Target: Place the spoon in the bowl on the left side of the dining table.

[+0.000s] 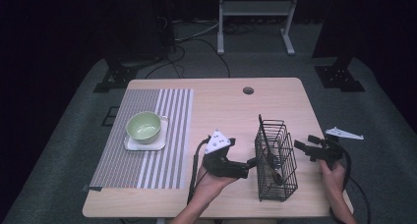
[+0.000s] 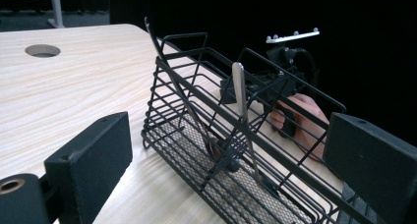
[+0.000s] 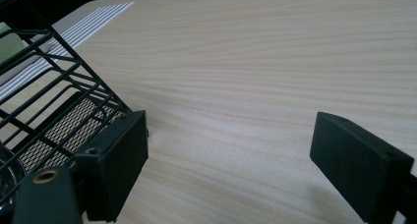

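Observation:
A black wire basket [image 1: 276, 157] stands upright on the wooden table [image 1: 226, 111], right of centre. Utensils lean inside it: a silver handle [image 2: 239, 89] and a darker piece [image 1: 273, 169] low in the basket. My left gripper [image 1: 250, 164] lies just left of the basket, open, its jaws pointing at the basket's near side [image 2: 196, 135] with nothing between them. My right gripper [image 1: 301, 146] hovers just right of the basket, also open; its left jaw is close to the basket's corner [image 3: 54, 101] and bare table lies between its jaws. The right gripper [image 2: 290, 62] shows beyond the basket.
A green bowl [image 1: 143, 125] sits on a white square plate [image 1: 133, 144] on a striped placemat [image 1: 162, 160] at the left. A cable hole [image 1: 248, 90] is near the table's far edge. A white stand [image 1: 255, 8] is on the floor behind.

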Motion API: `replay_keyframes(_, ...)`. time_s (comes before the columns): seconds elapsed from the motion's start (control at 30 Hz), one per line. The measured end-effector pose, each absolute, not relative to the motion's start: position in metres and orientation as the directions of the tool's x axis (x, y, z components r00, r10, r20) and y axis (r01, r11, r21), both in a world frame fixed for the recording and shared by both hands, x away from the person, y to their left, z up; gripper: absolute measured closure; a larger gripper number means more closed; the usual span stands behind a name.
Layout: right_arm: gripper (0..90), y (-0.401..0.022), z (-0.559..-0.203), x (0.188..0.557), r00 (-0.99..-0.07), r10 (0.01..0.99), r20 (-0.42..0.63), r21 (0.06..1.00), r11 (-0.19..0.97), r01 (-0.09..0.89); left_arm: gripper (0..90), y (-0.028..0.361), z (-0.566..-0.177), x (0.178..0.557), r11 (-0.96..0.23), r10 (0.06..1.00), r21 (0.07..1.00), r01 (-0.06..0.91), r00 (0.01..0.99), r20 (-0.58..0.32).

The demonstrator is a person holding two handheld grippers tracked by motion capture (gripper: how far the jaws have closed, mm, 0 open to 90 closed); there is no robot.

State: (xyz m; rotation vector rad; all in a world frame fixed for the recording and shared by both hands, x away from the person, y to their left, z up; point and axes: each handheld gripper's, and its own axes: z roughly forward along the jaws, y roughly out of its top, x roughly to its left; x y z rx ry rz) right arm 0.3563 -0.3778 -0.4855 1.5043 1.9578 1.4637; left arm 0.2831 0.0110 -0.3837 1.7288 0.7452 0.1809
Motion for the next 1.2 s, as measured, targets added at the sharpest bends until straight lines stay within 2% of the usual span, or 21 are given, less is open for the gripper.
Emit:
replay_keyframes(0.5, 13.4, -0.379, -0.486, 0.356, -0.425, 0.836, 0.347, 0.826, -0.058, 0.561, 6.1, -0.004, -0.382, 0.290, -0.105, 0.547, 0.912, 0.396, 0.789, -0.280)
replay_keyframes(0.73, 13.3, -0.379, -0.486, 0.356, -0.427, 0.834, 0.348, 0.827, -0.059, 0.560, 14.7, -0.010, -0.382, 0.293, -0.103, 0.531, 0.913, 0.395, 0.798, -0.285)
replay_keyframes(0.8, 13.4, -0.379, -0.486, 0.356, -0.428, 0.834, 0.348, 0.827, -0.058, 0.559, 20.4, -0.011, -0.383, 0.294, -0.100, 0.523, 0.917, 0.387, 0.804, -0.282)
replay_keyframes(1.0, 13.4, -0.379, -0.486, 0.356, -0.427, 0.834, 0.350, 0.827, -0.061, 0.559, 26.1, -0.017, -0.386, 0.296, -0.115, 0.524, 0.911, 0.395, 0.804, -0.282)
replay_keyframes(1.03, 13.4, -0.379, -0.486, 0.356, -0.427, 0.834, 0.350, 0.827, -0.061, 0.559, 30.6, -0.017, -0.386, 0.296, -0.117, 0.522, 0.914, 0.389, 0.807, -0.277)
replay_keyframes(1.2, 13.4, -0.379, -0.485, 0.356, -0.426, 0.833, 0.354, 0.826, -0.064, 0.561, 40.5, -0.020, -0.387, 0.297, -0.116, 0.520, 0.914, 0.388, 0.808, -0.276)
